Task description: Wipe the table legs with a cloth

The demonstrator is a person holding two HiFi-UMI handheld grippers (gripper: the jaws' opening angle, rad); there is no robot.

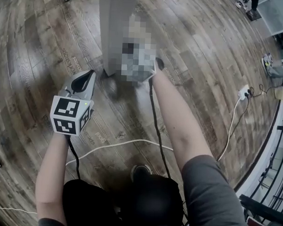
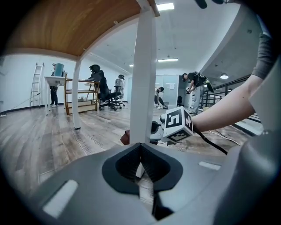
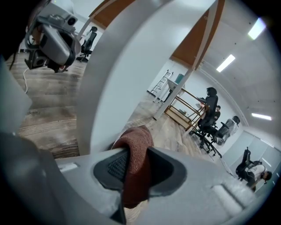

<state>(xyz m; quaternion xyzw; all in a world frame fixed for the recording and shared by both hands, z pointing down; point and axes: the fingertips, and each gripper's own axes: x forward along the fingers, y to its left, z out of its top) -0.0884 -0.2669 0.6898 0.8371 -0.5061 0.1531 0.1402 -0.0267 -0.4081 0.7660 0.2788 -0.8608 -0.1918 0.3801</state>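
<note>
Cloth (image 3: 138,139) looks soft and light, pinched at its middle by the right gripper (image 3: 133,163), maybe touching the table leg (image 3: 115,85). Left gripper (image 2: 141,169) has jaws together, empty.

Cloth (image 3: 137,143) looking rust-red, coarse-knitted, fuzzy and matt, bunching between right tongs (image 3: 131,169). Tongs' shell reading as grey moulded plastic, smooth and matt. Inner pads (image 3: 116,166) showing black ribbed texture. Left tongs (image 2: 141,169) wearing same grey matt plastic. Table leg (image 2: 144,79) appearing white and smooth, carrying faint satin sheen. Surface underside (image 2: 66,26) showing warm brown wood grain. Floor (image 1: 36,58) showing grey-brown grained planks, catching light softly. Marker cube (image 1: 70,115) looking matt, black-on-white print.
</note>
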